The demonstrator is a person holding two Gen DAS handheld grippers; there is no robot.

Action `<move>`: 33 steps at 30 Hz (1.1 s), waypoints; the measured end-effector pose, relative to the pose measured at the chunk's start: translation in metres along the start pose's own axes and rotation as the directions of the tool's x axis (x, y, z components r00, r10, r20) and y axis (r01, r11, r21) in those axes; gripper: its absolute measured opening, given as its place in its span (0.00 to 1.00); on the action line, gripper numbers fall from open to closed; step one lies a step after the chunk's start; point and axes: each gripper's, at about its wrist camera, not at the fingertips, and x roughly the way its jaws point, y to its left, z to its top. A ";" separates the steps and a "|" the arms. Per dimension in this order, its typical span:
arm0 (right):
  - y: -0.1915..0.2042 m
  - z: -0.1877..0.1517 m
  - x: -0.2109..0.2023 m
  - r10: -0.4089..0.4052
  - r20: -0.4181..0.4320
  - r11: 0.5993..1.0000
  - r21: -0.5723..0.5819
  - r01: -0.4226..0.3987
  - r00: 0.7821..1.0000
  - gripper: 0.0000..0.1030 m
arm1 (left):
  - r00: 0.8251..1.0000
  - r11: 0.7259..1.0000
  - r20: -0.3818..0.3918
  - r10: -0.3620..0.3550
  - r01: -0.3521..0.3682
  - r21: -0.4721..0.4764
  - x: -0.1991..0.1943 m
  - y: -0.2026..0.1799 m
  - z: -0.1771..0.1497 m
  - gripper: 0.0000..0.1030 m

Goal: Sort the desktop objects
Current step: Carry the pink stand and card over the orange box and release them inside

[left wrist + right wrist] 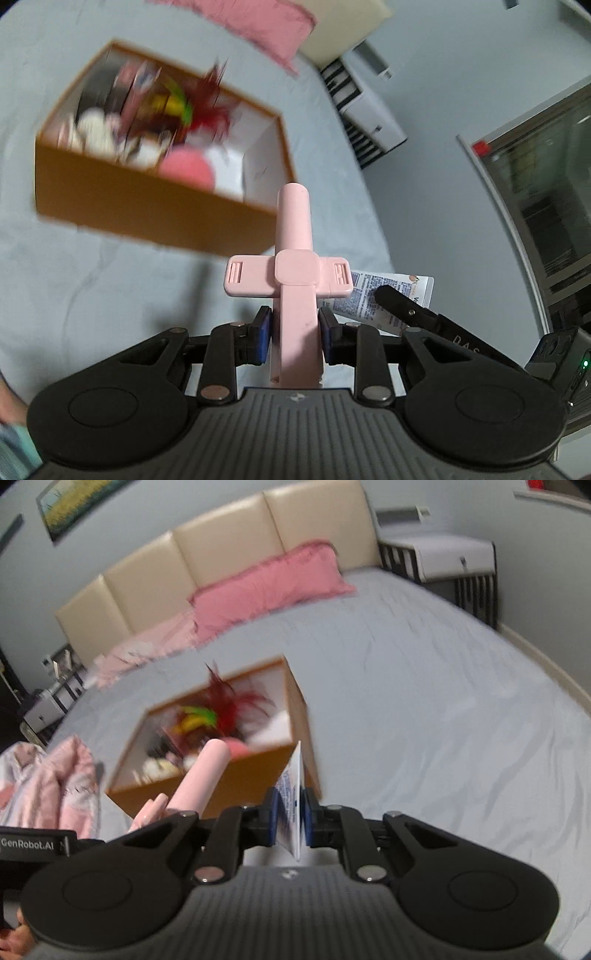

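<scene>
My left gripper (294, 334) is shut on a pink plastic stick with a cross-shaped piece (293, 266), which points toward the brown cardboard box (147, 210). The box holds several items, among them red feathers (212, 107) and a pink ball (186, 168). My right gripper (290, 818) is shut on a flat white printed packet (293, 794), held edge-on just in front of the box (255, 771). The packet also shows in the left wrist view (384, 295), and the pink stick shows in the right wrist view (201, 775).
The box stands on a bed with a grey sheet (424, 701). Pink pillows (266, 587) lie by the cream headboard (221, 546). A pink quilt (55, 782) is bunched at the left. A white nightstand (454, 561) stands beside the bed.
</scene>
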 end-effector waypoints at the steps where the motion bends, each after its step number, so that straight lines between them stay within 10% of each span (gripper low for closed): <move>1: 0.004 0.006 -0.004 0.005 0.014 1.000 -0.008 -0.005 1.000 0.14 | 1.000 1.000 0.015 -0.006 0.006 0.007 -0.007 -0.002 0.007 0.29; 10: 0.035 0.077 0.014 0.083 0.126 0.991 -0.112 -0.069 0.989 0.13 | 0.991 0.999 0.127 0.038 -0.039 0.006 0.028 -0.022 0.096 0.29; 33: 0.032 0.103 0.140 -0.052 0.099 0.973 -0.221 0.073 0.994 0.14 | 0.962 0.976 -0.210 0.172 -0.195 -0.097 0.237 0.057 0.144 0.29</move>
